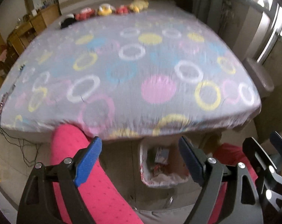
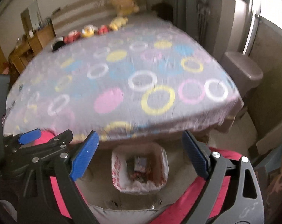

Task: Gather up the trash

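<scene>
**A:** What fills your view, biggest first?

**B:** The bed (image 1: 133, 71), with a grey sheet printed in pink, yellow, blue and white rings and dots. It takes up most of both wrist views, and both are motion-blurred. At its far end a row of plush toys (image 1: 103, 11) lies along the head.

**A:** And beside it?

**B:** A brown lidded bin (image 2: 243, 72) stands near the bed's right corner, by the window. A wooden dresser (image 1: 29, 28) sits against the far left wall. Your legs in pink trousers (image 1: 96, 183) show at the bottom of both views.

**A:** Where is the trash?

**B:** In the trash basket (image 2: 122, 184), lined with a white and red plastic bag. It stands on the floor at the foot of the bed, between your knees. Wrappers lie inside it; what they are is too blurred to tell.

**A:** Your claws?

**B:** Your left claw (image 1: 140, 158) is spread wide with nothing in it, held above the basket. Your right claw (image 2: 140, 153) is likewise wide apart and empty, just beside the left.
</scene>
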`<state>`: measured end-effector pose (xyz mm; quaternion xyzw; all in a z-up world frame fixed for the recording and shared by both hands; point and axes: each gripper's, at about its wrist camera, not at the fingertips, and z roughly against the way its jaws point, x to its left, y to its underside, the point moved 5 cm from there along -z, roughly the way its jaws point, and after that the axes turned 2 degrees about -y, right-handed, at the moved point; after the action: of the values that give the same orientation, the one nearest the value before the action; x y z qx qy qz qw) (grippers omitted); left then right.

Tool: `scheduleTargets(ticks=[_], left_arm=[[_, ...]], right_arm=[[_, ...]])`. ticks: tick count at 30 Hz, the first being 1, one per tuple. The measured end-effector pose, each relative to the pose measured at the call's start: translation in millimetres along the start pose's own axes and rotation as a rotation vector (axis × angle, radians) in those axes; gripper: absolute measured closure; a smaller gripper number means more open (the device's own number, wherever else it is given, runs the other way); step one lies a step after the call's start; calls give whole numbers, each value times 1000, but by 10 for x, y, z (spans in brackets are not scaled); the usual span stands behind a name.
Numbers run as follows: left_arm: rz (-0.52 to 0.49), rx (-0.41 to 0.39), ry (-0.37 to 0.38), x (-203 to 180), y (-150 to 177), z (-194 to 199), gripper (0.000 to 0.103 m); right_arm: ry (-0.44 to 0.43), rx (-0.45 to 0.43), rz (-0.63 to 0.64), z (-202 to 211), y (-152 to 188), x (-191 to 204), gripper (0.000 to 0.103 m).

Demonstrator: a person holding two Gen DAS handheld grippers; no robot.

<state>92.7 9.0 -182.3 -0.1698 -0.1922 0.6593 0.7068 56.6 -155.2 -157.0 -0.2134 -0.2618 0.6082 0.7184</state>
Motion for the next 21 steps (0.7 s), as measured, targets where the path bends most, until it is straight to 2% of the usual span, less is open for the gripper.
scheduleTargets(ticks=[5, 12, 15, 21], left_arm=[[18, -153, -33, 47, -190, 578, 20], [45, -347, -58, 131, -327, 1372, 13], [46, -383, -54, 151, -331, 1578, 10], [63, -404, -40, 213, -280, 1784, 8]], right_arm=[[-11, -132, 16, 546, -261, 69, 14], [-9, -327, 38, 1291, -445, 133, 7], [-7, -373, 46, 1500, -472, 143, 7], [13, -436, 66, 1758, -478, 176, 7]])
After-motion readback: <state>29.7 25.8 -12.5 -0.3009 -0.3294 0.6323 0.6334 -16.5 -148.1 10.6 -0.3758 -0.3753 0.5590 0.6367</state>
